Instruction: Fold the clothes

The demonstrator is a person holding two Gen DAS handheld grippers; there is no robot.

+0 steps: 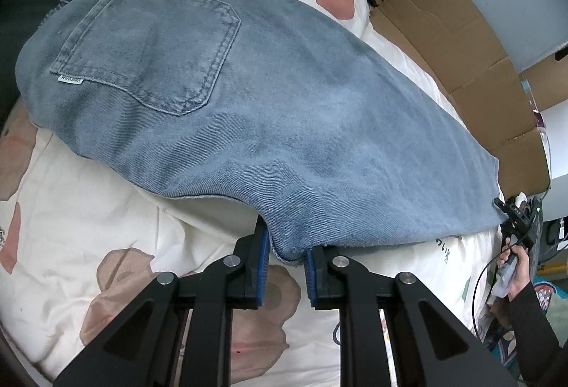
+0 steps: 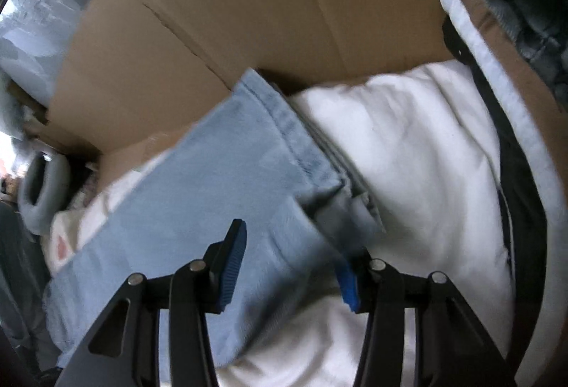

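Two claws work on one pair of jeans (image 1: 220,96), which lies folded lengthwise on a bed with a cream quilt (image 1: 88,209) printed with pinkish-brown patches. The left claw (image 1: 285,257) is clenched on a fold of denim at the jeans' near edge — its blue pads press the cloth from both sides, and the fabric bunches up between them. Ahead of this claw and to its left the seat of the jeans faces up, showing a back pocket (image 1: 156,46) with a small white tag; the elastic waistband lies farther off in the same direction. The leg runs away to the claw's right, toward flattened cardboard (image 1: 461,43) beside the bed.

Far to the right, a hand (image 1: 514,266) in a dark sleeve holds the other tool near the hem.

The right claw (image 2: 293,266) stands partly parted over the hem end of the leg (image 2: 213,181). Denim lies between its fingers; the left pad hangs clear above the cloth, and the picture is blurred, so no grip shows. Beyond this claw more cardboard (image 2: 248,14) rises, with white quilt (image 2: 408,145) to the right.
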